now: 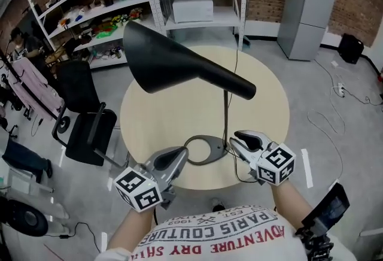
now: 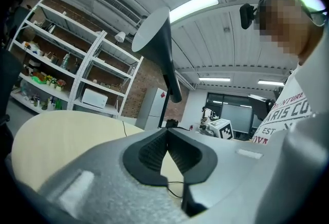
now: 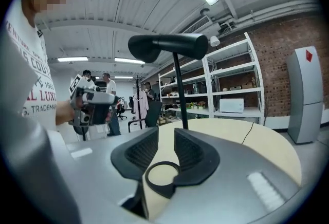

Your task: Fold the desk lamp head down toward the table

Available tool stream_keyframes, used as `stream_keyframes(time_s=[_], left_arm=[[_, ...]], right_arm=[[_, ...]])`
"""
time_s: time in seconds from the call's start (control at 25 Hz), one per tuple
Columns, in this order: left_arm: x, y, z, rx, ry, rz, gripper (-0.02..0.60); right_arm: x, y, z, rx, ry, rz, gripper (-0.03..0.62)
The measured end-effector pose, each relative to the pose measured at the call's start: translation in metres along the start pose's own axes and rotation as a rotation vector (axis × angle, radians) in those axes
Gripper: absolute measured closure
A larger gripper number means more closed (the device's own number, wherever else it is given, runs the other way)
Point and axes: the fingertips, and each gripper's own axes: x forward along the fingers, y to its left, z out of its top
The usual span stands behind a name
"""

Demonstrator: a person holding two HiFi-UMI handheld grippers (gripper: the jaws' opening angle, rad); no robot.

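One lamp (image 1: 179, 65) between | left gripper (image 1: 181, 155) closed | right gripper (image 1: 238, 141) open, empty | chair (image 1: 84, 128) beside table (image 1: 263, 104)

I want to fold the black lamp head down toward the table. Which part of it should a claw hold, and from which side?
Probably the lamp head at its slim tube end, near the stem: it looks narrow enough for the jaws, while the wide cone mouth does not. Come from the person's side with the open right claw, which is nearest.
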Motion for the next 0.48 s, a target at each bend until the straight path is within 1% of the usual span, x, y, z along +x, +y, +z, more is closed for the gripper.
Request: stream_keyframes(time_s=[0.04,0.28,0.4,0.48], left_arm=[[0.000,0.003,0.003,-0.001,-0.004,0.007,0.580],[0.000,0.024,0.018,0.015,-0.023,0.056,0.580],[0.002,0.030,0.022,0.002,-0.034,0.066,0.580],[0.003,0.031,0.027,0.009,-0.039,0.071,0.580]], right_arm=[[0.007,-0.005,-0.001,-0.019,0.014,-0.002,0.502],[0.039,-0.026,-0.002,-0.064,0.031,-0.015,0.499],[0.048,-0.031,-0.003,-0.069,0.030,-0.019,0.491],[0.052,-0.032,0.000,-0.082,0.025,-0.017,0.491]])
